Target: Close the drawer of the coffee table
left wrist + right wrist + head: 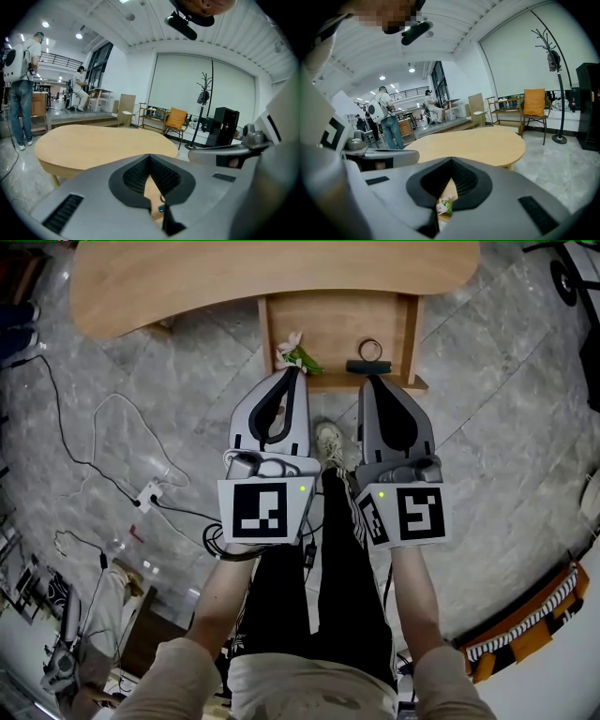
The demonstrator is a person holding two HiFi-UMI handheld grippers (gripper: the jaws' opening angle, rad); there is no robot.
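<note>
The wooden coffee table (234, 277) lies ahead of me, and its drawer (333, 381) stands pulled out toward me. In the drawer lie a small green and white flower sprig (296, 355), a ring (371, 349) and a dark flat object (368, 367). My left gripper (294, 372) is shut and empty, with its tip over the drawer's front left corner by the sprig. My right gripper (367, 381) looks shut and empty, with its tip at the drawer's front edge near the dark object. Both gripper views look past closed jaws over the tabletop (93, 143) (478, 143).
Cables and a white power strip (150, 493) trail over the grey marble floor at the left. My legs and a shoe (328, 442) are below the grippers. An orange striped object (525, 624) lies at the lower right. People, an orange chair (176, 119) and a coat stand (204, 93) are far behind.
</note>
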